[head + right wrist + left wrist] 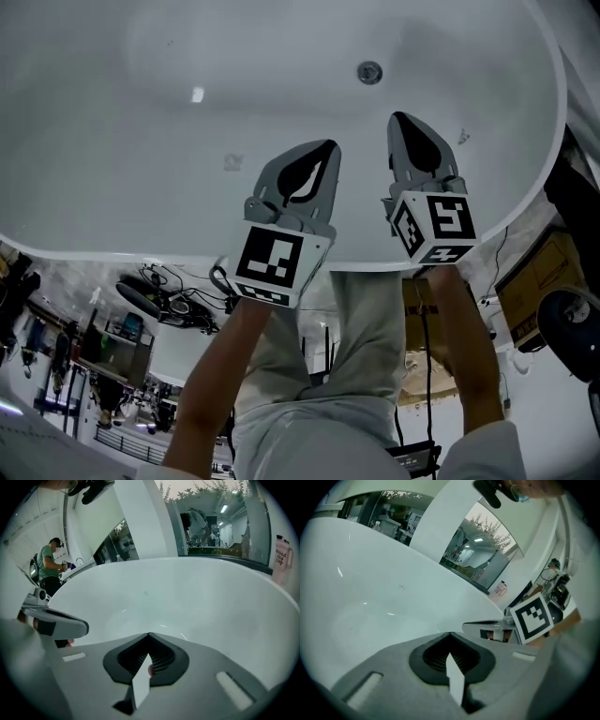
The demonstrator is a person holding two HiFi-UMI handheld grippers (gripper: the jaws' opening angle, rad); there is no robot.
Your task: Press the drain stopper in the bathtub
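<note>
The white bathtub (pixel 112 248) fills the top of the head view. Its round metal drain stopper (pixel 369 72) lies on the tub floor at the far side. My left gripper (pixel 327 146) is shut and holds nothing; it hovers over the tub's near slope, well short and left of the stopper. My right gripper (pixel 399 118) is also shut and bare, its tip a short way below and right of the stopper, not touching it. Each gripper view shows shut jaws over plain white tub wall: the left gripper (pixel 450 634) and the right gripper (pixel 149 635). The stopper is not in either gripper view.
The tub rim (pixel 525 202) curves round on the right. Beyond it stand a cardboard box (pixel 534 281) and a dark round object (pixel 572 333). Cables (pixel 173 295) lie on the floor by my legs. A pink cup (pixel 280 557) sits on the far rim. A person (pixel 47 566) stands at the left.
</note>
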